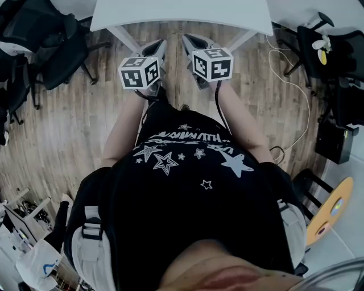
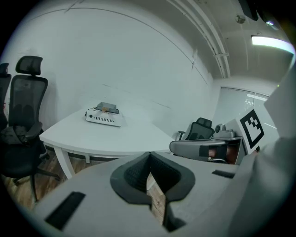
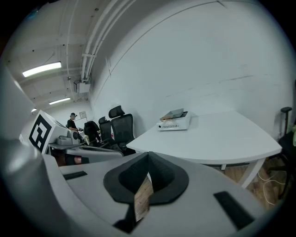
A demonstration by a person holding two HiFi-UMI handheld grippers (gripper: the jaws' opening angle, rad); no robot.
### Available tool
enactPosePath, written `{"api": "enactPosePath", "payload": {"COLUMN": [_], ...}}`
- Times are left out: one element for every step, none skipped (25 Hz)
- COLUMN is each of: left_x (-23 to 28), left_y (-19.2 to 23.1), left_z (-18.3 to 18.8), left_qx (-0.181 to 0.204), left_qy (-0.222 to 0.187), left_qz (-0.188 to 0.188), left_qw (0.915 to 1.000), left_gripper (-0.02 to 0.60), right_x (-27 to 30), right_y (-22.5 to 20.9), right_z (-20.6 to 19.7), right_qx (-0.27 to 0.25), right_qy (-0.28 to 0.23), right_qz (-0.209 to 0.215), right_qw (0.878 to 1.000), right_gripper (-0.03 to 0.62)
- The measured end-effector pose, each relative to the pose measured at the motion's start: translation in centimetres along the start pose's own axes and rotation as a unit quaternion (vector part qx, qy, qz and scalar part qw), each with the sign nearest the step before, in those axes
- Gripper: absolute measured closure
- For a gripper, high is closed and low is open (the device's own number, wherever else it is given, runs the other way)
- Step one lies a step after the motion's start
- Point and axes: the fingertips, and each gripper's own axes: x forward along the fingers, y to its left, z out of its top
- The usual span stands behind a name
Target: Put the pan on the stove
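Note:
No pan shows in any view. A white boxy appliance [image 2: 104, 115] [image 3: 175, 121] with a vented front sits on a white table [image 2: 115, 139] [image 3: 217, 134], far ahead of both grippers. In the head view the table's edge [image 1: 182, 16] lies just beyond the jaws. My left gripper [image 1: 156, 50] [image 2: 149, 166] is shut with nothing in it. My right gripper [image 1: 193, 41] [image 3: 147, 171] is shut and empty too. They are held side by side, apart from the table, over the wooden floor.
Black office chairs stand at the left [image 1: 51, 45] [image 2: 23, 115] and right [image 1: 324, 45], with more chairs [image 3: 118, 127] further off. A white cable [image 1: 290, 85] trails on the floor. A person [image 3: 72, 121] stands far away.

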Motion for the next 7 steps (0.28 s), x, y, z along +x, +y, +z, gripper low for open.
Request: {"api": "enactPosePath", "payload": {"left_x": [-0.2, -0.3, -0.5, -0.7, -0.9, -1.0, -1.2], "left_y": [-0.2, -0.3, -0.4, -0.4, -0.5, -0.6, -0.7], "left_z": [-0.1, -0.3, -0.3, -0.3, -0.3, -0.3, -0.2], "left_qx": [0.000, -0.001, -0.001, 0.000, 0.001, 0.002, 0.003], "left_qy": [0.000, 0.001, 0.001, 0.001, 0.001, 0.000, -0.001], "left_qz": [0.000, 0.000, 0.000, 0.000, -0.001, -0.002, -0.002], "left_qw": [1.0000, 1.0000, 1.0000, 1.0000, 1.0000, 1.0000, 1.0000], "left_gripper": [0.574, 0.574, 0.574, 0.574, 0.574, 0.574, 0.574], "right_x": [-0.2, -0.3, -0.4, -0.5, -0.6, -0.7, -0.8], "right_y": [0.1, 0.2, 0.3, 0.5, 0.6, 0.8, 1.0], "right_z": [-0.2, -0.3, -0.4, -0.4, -0.4, -0.3, -0.3], "right_qx": [0.001, 0.002, 0.003, 0.003, 0.003, 0.002, 0.002], "right_qy": [0.001, 0.001, 0.002, 0.001, 0.001, 0.000, 0.000], "right_qz": [0.001, 0.002, 0.003, 0.004, 0.006, 0.008, 0.009], "right_qw": [1.000, 1.000, 1.000, 1.000, 1.000, 1.000, 1.000], "right_gripper": [0.588, 0.588, 0.588, 0.588, 0.588, 0.588, 0.588]}}
